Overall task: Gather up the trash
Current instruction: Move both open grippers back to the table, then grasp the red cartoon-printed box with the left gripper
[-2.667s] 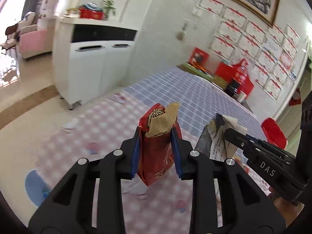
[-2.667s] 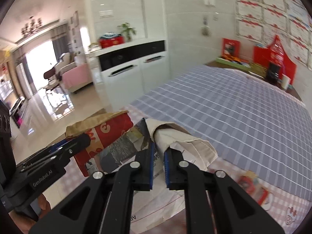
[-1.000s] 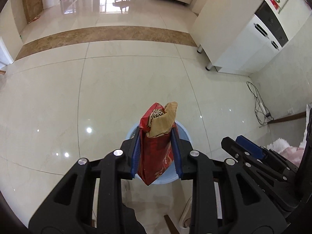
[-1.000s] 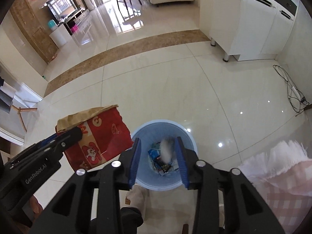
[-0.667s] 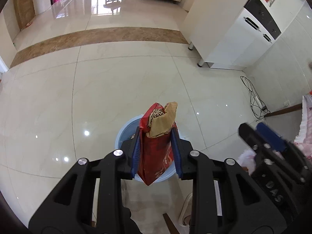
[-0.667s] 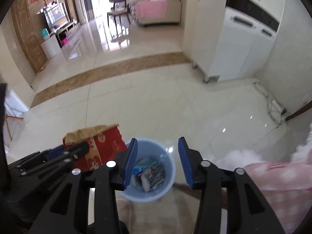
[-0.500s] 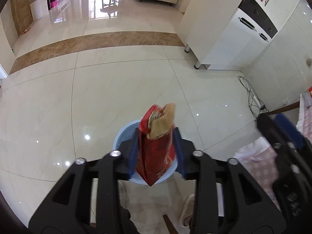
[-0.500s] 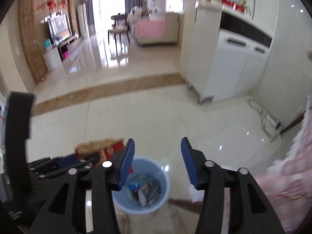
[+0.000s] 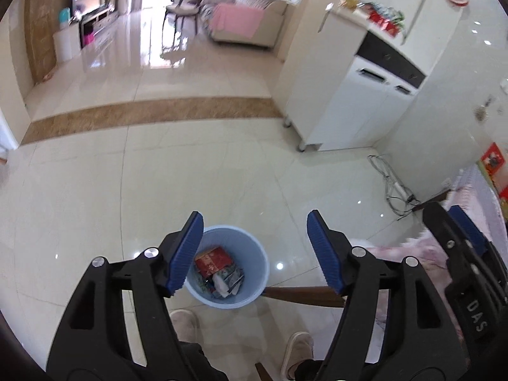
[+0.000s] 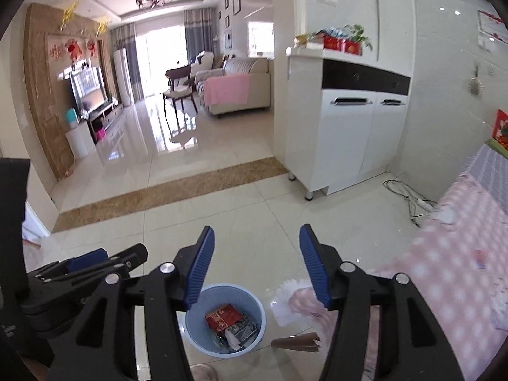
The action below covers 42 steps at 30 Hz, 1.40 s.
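Trash bin [image 9: 257, 260], pale blue, with red packet [image 9: 212, 260] atop wrappers

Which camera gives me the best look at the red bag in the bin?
The left wrist view. It looks almost straight down into the bin, so the red bag lies in plain sight among the other trash. The right wrist view is shallower: the red bag shows lower in frame and smaller.
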Each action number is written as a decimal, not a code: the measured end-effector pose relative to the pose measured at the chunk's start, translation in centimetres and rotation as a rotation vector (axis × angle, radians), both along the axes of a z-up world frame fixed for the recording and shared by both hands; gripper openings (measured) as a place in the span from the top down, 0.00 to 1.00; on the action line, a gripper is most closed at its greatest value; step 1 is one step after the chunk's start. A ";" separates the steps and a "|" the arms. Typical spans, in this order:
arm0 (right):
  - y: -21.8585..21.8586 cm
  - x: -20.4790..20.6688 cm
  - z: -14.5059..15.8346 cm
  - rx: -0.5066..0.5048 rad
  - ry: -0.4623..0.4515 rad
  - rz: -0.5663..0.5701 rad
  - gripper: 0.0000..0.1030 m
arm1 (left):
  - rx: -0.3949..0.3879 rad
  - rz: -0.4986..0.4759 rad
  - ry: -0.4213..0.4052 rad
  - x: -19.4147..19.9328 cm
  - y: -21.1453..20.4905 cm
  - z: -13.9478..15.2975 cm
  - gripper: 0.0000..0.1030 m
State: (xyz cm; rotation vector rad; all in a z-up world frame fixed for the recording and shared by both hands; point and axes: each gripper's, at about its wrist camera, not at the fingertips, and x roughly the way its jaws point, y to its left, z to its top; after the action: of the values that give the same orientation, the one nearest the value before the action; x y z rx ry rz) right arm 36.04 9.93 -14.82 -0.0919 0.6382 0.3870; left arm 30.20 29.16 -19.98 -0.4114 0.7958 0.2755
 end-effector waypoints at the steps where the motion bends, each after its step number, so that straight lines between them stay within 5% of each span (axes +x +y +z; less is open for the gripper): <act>1: -0.6 -0.6 0.8 0.004 -0.009 -0.005 0.46 | 0.005 -0.011 -0.012 -0.3 -0.6 0.8 0.34; 9: -8.9 -6.9 7.1 0.054 -0.106 -0.099 0.42 | 0.067 -0.119 -0.148 -4.2 -8.5 8.1 0.30; 18: -22.8 -15.4 10.9 0.068 -0.128 -0.320 0.37 | 0.019 -0.415 -0.229 -7.8 -21.2 11.8 0.28; 31: -44.0 -24.4 8.1 0.101 -0.075 -0.716 0.35 | -0.039 -0.836 -0.137 -10.4 -42.5 10.4 0.24; 42: -53.5 -26.3 3.4 0.166 0.025 -0.853 0.35 | -0.108 -0.787 -0.005 -8.5 -52.1 6.8 0.23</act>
State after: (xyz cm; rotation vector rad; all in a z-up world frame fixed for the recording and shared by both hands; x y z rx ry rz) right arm 9.72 -43.60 -11.46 0.3390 0.6111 -0.3851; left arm 21.75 -22.92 -13.18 -0.1741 0.9106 -0.5034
